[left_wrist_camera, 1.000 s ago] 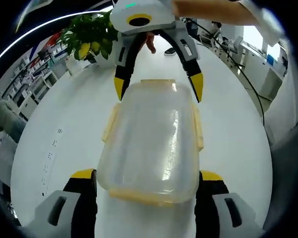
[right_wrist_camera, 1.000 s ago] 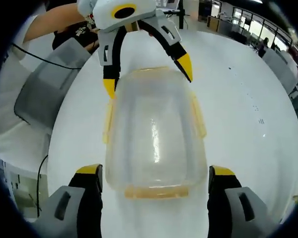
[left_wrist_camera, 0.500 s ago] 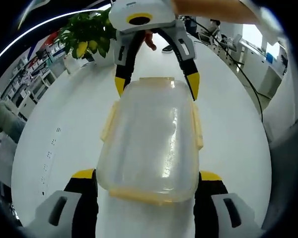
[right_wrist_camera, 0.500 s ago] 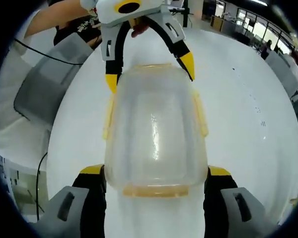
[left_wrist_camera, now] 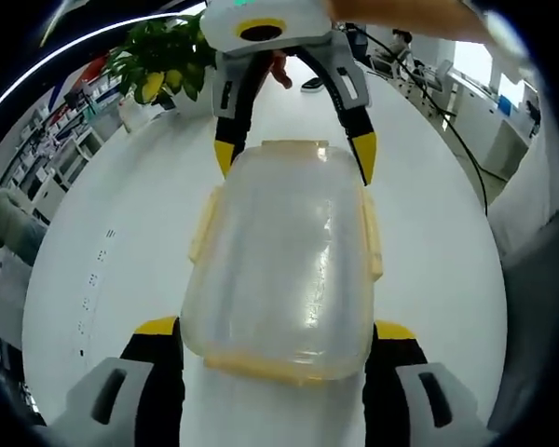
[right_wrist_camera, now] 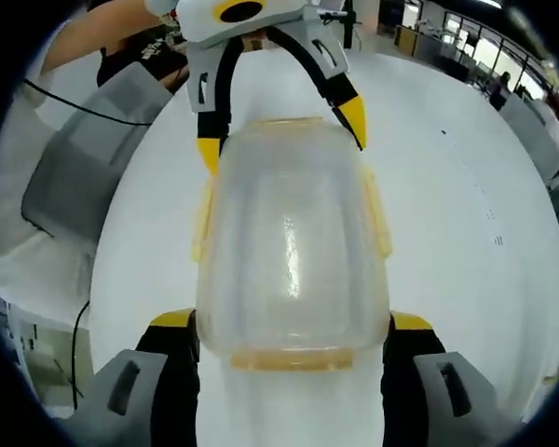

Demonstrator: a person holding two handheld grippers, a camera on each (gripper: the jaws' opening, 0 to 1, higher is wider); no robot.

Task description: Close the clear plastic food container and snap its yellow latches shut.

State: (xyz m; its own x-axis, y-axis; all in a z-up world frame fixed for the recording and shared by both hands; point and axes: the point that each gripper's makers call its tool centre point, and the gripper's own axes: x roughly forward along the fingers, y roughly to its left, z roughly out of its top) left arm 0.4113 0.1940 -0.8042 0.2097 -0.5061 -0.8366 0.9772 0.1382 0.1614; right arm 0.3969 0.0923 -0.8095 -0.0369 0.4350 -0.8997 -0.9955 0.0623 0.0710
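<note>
The clear plastic food container (left_wrist_camera: 284, 261) lies lengthwise on the white table (left_wrist_camera: 121, 233) with its lid on. Its yellow side latches (left_wrist_camera: 202, 228) stick outward, and a yellow end latch (left_wrist_camera: 279, 365) faces the camera. My left gripper (left_wrist_camera: 276, 328) straddles the near end, jaws against both sides. The right gripper (left_wrist_camera: 294, 154) straddles the far end, yellow tips at the corners. In the right gripper view the container (right_wrist_camera: 293, 251) sits between my right gripper (right_wrist_camera: 293, 321) jaws, which touch its sides. The left gripper (right_wrist_camera: 281, 138) clasps the opposite end.
A potted plant with yellow fruit (left_wrist_camera: 163, 70) stands at the table's far left edge. A grey seat (right_wrist_camera: 84, 168) and a black cable (right_wrist_camera: 74, 107) lie off the table's left side. A person's arm (right_wrist_camera: 102, 37) reaches in behind the left gripper. Office desks stand beyond.
My right gripper's jaws have drawn in slightly and now rest against the container's sides; its tips sit closer to the far corners. The left gripper and container have hardly moved.
</note>
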